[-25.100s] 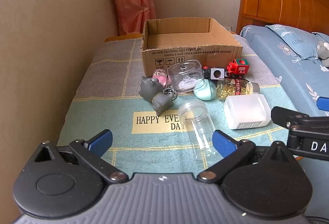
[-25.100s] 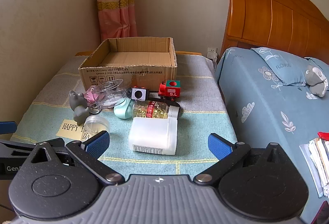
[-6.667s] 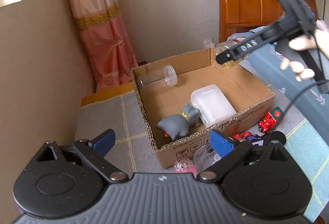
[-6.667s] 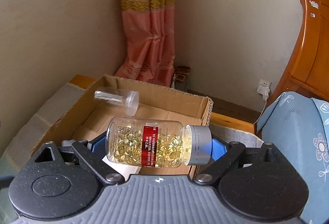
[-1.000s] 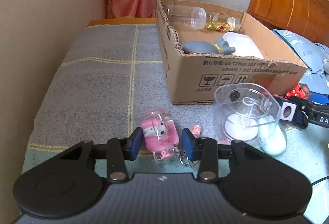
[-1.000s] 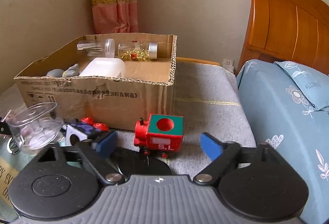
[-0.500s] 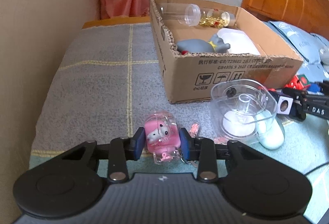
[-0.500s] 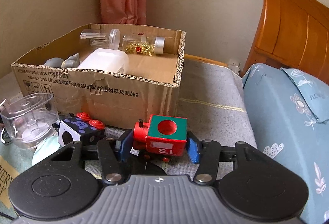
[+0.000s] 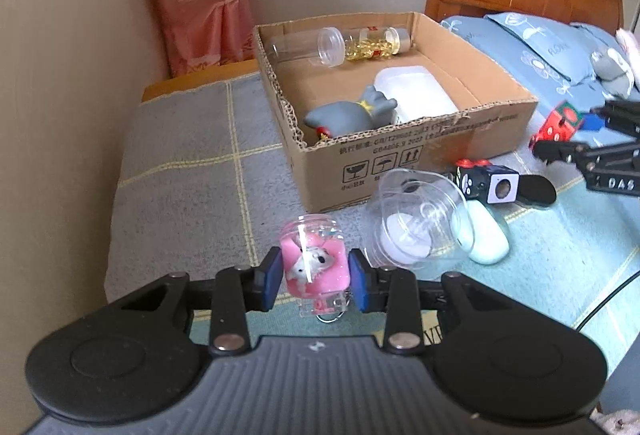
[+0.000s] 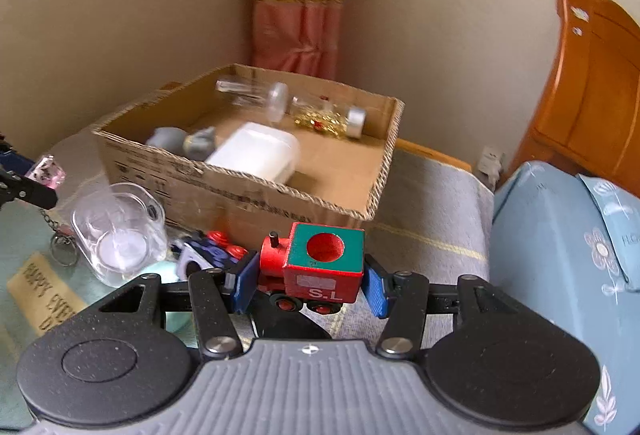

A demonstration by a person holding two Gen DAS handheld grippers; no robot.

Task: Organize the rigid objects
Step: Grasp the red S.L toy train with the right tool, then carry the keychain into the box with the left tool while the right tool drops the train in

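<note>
My left gripper [image 9: 314,279] is shut on a pink keychain toy [image 9: 314,263] in a clear case and holds it above the table, in front of the cardboard box [image 9: 400,159]. My right gripper [image 10: 310,283] is shut on a red and green toy train [image 10: 316,263], lifted off the cloth right of the box [image 10: 240,191]. The box holds a clear jar [image 9: 308,45], a capsule bottle [image 9: 376,43], a white container [image 9: 416,97] and a grey toy [image 9: 348,115].
A clear plastic container [image 9: 416,219], a mint green object [image 9: 486,235] and a black dice-like toy [image 9: 486,185] lie on the cloth in front of the box. A wall runs along the left. A bed [image 10: 560,255] with wooden headboard stands on the right.
Both grippers have risen, each lifting its held toy off the cloth: the keychain on the left, the train on the right. The right view shows motion blur.
</note>
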